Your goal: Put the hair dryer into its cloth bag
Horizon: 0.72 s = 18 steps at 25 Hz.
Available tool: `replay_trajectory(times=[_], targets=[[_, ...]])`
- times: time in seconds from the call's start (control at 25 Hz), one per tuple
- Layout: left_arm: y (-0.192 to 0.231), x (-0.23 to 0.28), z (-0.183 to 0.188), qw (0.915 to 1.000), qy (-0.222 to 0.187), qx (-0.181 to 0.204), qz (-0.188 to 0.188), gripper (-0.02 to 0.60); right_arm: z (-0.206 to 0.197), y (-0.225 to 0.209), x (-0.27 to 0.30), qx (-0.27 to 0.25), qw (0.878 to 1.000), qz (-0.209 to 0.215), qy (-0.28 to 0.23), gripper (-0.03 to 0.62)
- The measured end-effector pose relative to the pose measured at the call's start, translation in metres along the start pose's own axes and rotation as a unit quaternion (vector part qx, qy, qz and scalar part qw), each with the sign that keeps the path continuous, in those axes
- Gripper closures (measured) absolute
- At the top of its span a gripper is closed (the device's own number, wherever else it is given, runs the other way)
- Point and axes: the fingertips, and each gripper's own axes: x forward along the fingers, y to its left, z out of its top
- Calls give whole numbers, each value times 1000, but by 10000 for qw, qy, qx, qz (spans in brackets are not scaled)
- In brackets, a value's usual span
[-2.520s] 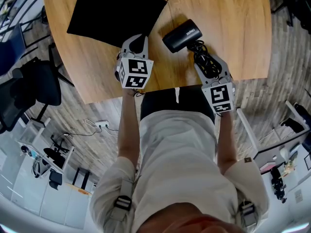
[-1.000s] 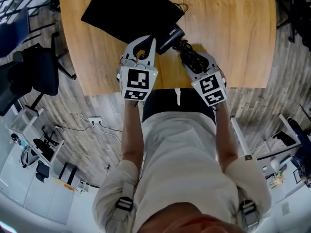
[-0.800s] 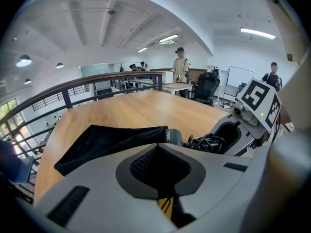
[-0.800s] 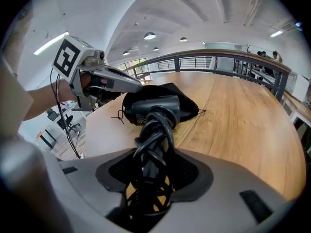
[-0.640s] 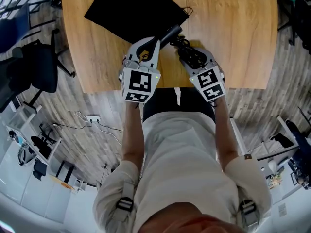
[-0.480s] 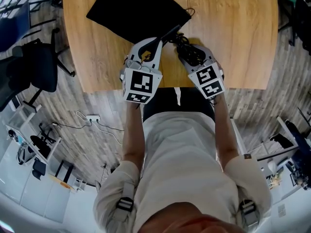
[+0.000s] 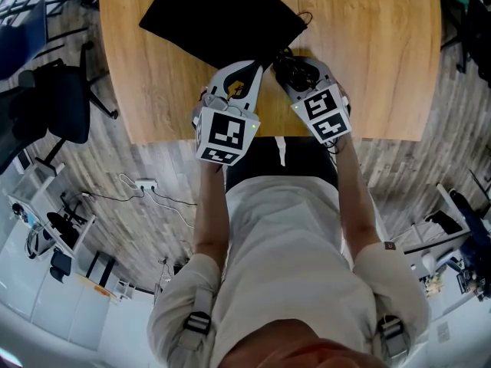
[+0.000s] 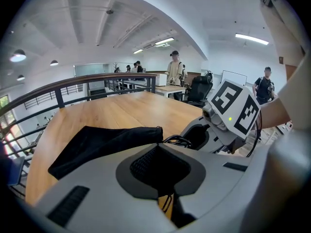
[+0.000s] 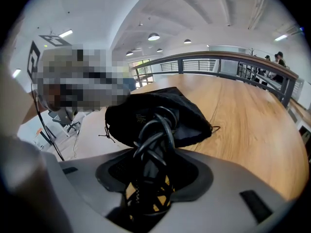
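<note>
The black cloth bag (image 7: 215,18) lies flat on the wooden table (image 7: 368,44), its mouth toward me. My left gripper (image 7: 247,73) is shut on the bag's mouth edge; in the left gripper view black cloth (image 8: 97,147) runs from the jaws out to the left. My right gripper (image 7: 298,66) is shut on the hair dryer's handle, which is wrapped in its coiled black cord (image 9: 154,130). The dryer's body is hidden inside the bag (image 9: 146,113); only the cord bundle (image 7: 295,71) shows at the mouth. The two grippers stand close together, side by side.
The table's near edge (image 7: 368,138) runs just under both grippers. Dark office chairs (image 7: 54,121) stand at the left on the wood-look floor. A railing (image 8: 97,79) and several standing people (image 8: 174,72) are far behind the table.
My right gripper has moved left and away from me with the dryer. The dryer's barrel, visible before, has slid into the bag's mouth. The left gripper has stayed on the bag's edge.
</note>
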Motion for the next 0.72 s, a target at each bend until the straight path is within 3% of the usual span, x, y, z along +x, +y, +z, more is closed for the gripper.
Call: replay_trajectory(times=[0.72], targets=[[-9, 4, -10, 9994, 61, -89, -330, 557, 29, -10, 29, -495, 9987, -6, 95, 381]])
